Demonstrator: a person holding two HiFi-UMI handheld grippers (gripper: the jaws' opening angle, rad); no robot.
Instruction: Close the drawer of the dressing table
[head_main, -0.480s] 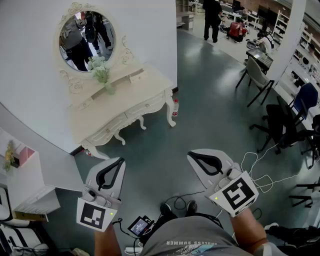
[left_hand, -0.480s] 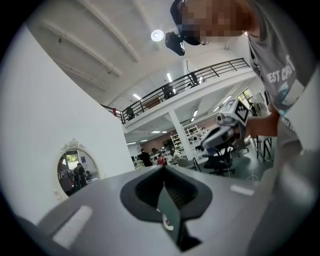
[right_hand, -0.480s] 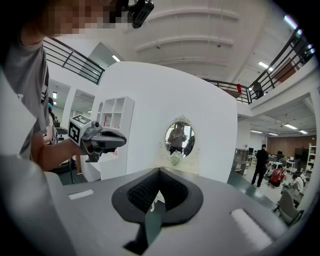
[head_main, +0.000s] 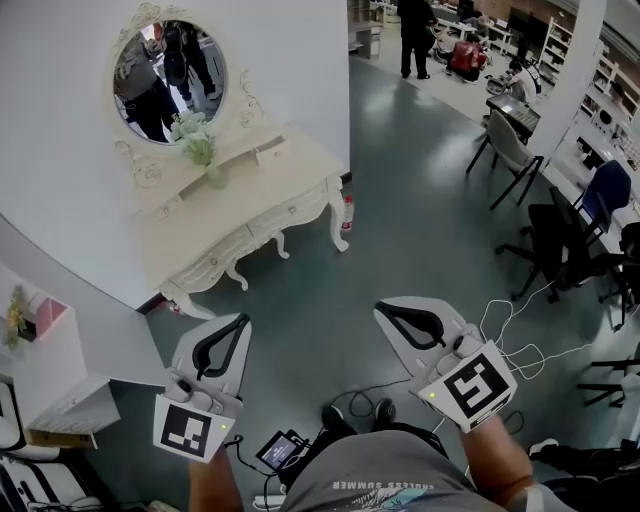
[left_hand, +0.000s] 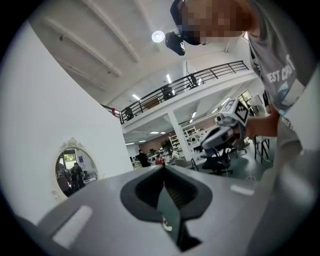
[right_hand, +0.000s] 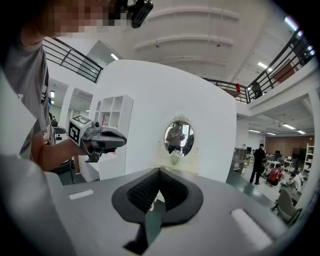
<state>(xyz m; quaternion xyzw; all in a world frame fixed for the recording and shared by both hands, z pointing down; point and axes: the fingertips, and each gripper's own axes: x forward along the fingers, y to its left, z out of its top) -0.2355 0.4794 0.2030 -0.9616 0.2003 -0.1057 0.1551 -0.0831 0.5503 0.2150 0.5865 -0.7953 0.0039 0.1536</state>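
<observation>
The cream dressing table (head_main: 190, 215) stands against the white wall at upper left in the head view, about two steps away. Its apron drawers (head_main: 290, 212) and a small top drawer (head_main: 272, 152) are too far off to judge how far out they stand. My left gripper (head_main: 240, 318) and right gripper (head_main: 380, 308) hang low over the grey floor, both shut and holding nothing. The left gripper view shows shut jaws (left_hand: 163, 167) with the table's mirror (left_hand: 72, 170) far left. In the right gripper view the jaws (right_hand: 159, 170) meet below the mirror (right_hand: 179, 137).
An oval mirror (head_main: 168, 72) and a vase of flowers (head_main: 200, 150) sit on the table. A bottle (head_main: 346, 212) stands by its right leg. White shelves (head_main: 50, 400) are at left, chairs (head_main: 510, 150) at right, cables (head_main: 520, 340) on the floor, and a person (head_main: 415, 35) stands far back.
The head view has shifted slightly, so the table sits a little further left in frame. Both grippers hold the same place and stay shut.
</observation>
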